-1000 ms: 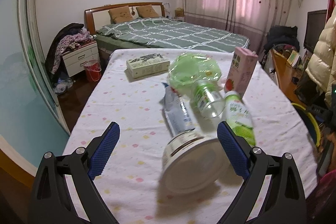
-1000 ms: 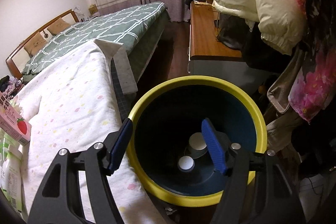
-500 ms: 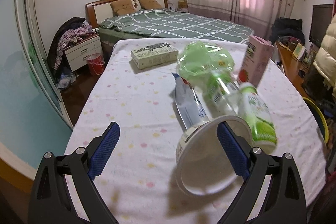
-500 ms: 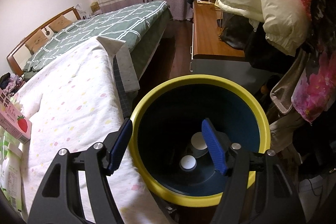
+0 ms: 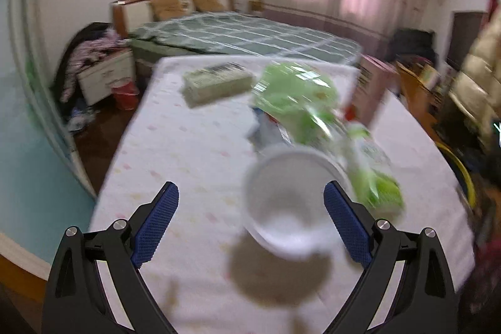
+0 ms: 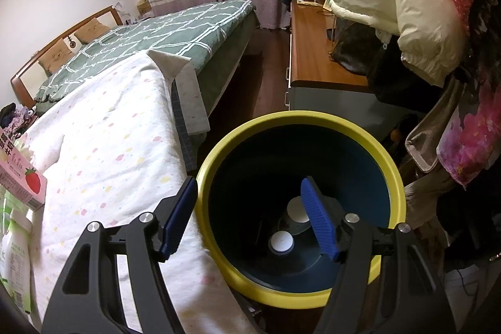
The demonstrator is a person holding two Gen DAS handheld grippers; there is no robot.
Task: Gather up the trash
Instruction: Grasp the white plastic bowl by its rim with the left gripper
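In the blurred left wrist view my left gripper [image 5: 250, 218] is open over the spotted tablecloth [image 5: 188, 152]. A white paper cup [image 5: 291, 202] lies on its side between the fingers, mouth toward me, near the right finger. Behind it lie a green-labelled bottle [image 5: 372, 177], a clear bottle, a green plastic bag [image 5: 294, 89], a pink strawberry carton [image 5: 372, 89] and a flat box [image 5: 216, 80]. In the right wrist view my right gripper [image 6: 247, 218] is open over the yellow-rimmed dark bin [image 6: 300, 202], beside the table, with two white round pieces at its bottom.
A green-quilted bed [image 6: 150, 33] stands beyond the table. A wooden desk [image 6: 316, 52] with bags and hanging coats [image 6: 407, 5] is to the right of the bin. A nightstand and a red bucket [image 5: 125, 89] stand at the left. The bin rim [image 5: 460, 174] shows at the table's right.
My left gripper has moved forward and right toward the cup, which now lies between the fingers with its mouth facing me. The right gripper has stayed over the bin.
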